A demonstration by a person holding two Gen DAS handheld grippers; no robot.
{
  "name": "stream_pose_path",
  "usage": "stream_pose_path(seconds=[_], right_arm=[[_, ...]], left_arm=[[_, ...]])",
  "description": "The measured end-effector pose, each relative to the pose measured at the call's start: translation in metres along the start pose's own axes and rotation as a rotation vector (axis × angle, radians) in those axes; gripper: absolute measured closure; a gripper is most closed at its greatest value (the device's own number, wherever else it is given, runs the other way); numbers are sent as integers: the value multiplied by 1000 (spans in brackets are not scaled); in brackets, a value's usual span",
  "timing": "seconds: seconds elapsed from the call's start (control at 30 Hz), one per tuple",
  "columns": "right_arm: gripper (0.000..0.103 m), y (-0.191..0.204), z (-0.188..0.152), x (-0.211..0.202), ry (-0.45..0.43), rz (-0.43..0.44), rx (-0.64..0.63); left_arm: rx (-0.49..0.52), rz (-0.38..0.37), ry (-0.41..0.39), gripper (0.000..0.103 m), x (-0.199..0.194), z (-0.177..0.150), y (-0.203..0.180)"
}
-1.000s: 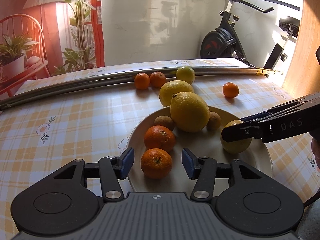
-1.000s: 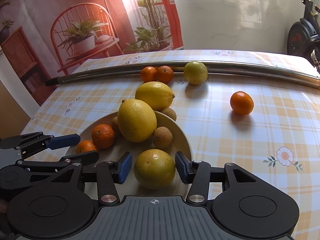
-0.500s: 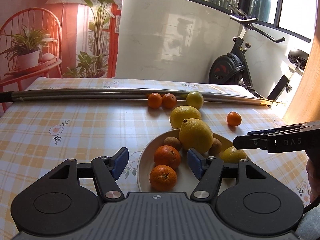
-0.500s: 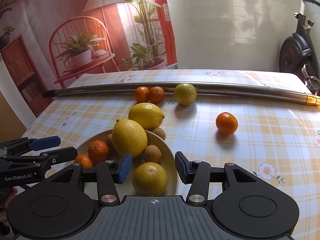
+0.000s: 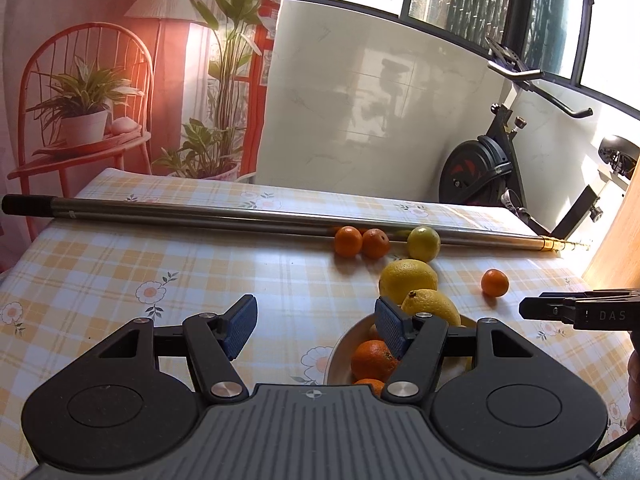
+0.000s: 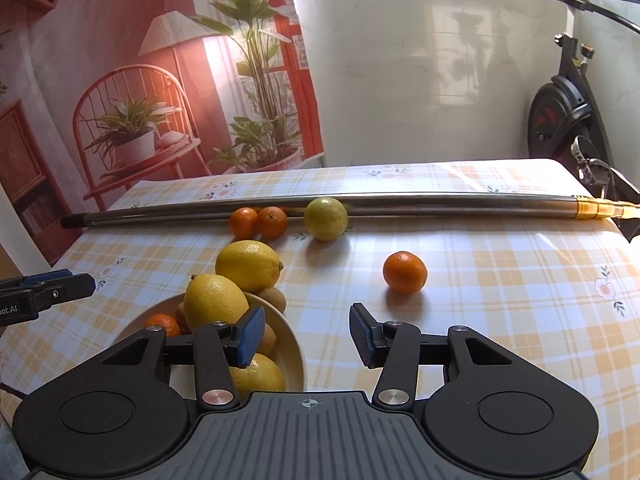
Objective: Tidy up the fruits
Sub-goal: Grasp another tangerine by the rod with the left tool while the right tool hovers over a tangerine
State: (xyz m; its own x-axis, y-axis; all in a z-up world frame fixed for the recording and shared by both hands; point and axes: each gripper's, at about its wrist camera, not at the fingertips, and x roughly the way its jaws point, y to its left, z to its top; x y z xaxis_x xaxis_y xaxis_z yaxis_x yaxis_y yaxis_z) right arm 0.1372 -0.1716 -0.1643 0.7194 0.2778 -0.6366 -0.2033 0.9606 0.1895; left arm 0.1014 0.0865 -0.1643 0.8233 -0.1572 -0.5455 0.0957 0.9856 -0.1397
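Plate [image 6: 294, 350]: your landmark, cream and round, low in both views and already well stocked.
On the plate: you have a big lemon [image 6: 215, 301] standing tallest, a yellow citrus [image 6: 256, 374] at the near rim, a mandarin [image 6: 163, 324] on the left side, and small brown fruits [image 6: 272, 299] tucked behind the lemon. The left wrist view shows a second orange [image 5: 372, 359] in there too.
Touching the plate: a second lemon [image 6: 248, 266] sits on the cloth right against the far rim, not yet in, as far as you can judge.
Beyond the plate: two small mandarins [image 6: 258, 222] lie side by side against the metal pole [image 6: 400, 203], with a yellow-green citrus [image 6: 325, 218] just beside them.
Right of the plate: a lone mandarin [image 6: 405, 272] rests well apart on the checked tablecloth [image 6: 500, 280].
Left gripper [image 5: 316, 326]: your jaws stand wide apart, nothing between them, hovering at the plate's left edge.
Right gripper [image 6: 306, 334]: jaws spread too, empty, hanging over the plate's right rim and looking toward that lone mandarin.
Done so far: roughly half the fruit looks gathered, going by what lies on the plate.
Left to do: five pieces outside by this count. The lone mandarin looks the easiest reach for your right side. The cluster by the pole sits farther out, so mind the pole when you close in there.
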Motion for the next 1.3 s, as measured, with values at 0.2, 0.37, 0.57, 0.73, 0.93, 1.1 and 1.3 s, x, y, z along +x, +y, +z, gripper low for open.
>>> stream_pose_path(seconds=[0.2,0.37,0.57,0.73,0.93,1.1,1.3], right_arm=[[58,-11,3,7,-12,-27,9],[58,-19,12,14,-33,-52,7],[58,-27,22,24,-53,-75,3],[58,-36,25,33,-55,-86,13],[58,-49,24,43,-45,-93,47],[58,-59,20,49,-32,-102,65],[58,-66,17,56,-20,-106,85]], left_arm=[[15,9,-15,35,4,21,6],[2,-16,-14,35,14,43,7],[50,-51,20,36,48,64,-5],[140,-72,68,47,88,70,-20],[135,-91,154,57,140,73,-24],[125,-120,199,60,166,72,-24],[159,-123,237,61,182,68,-26]])
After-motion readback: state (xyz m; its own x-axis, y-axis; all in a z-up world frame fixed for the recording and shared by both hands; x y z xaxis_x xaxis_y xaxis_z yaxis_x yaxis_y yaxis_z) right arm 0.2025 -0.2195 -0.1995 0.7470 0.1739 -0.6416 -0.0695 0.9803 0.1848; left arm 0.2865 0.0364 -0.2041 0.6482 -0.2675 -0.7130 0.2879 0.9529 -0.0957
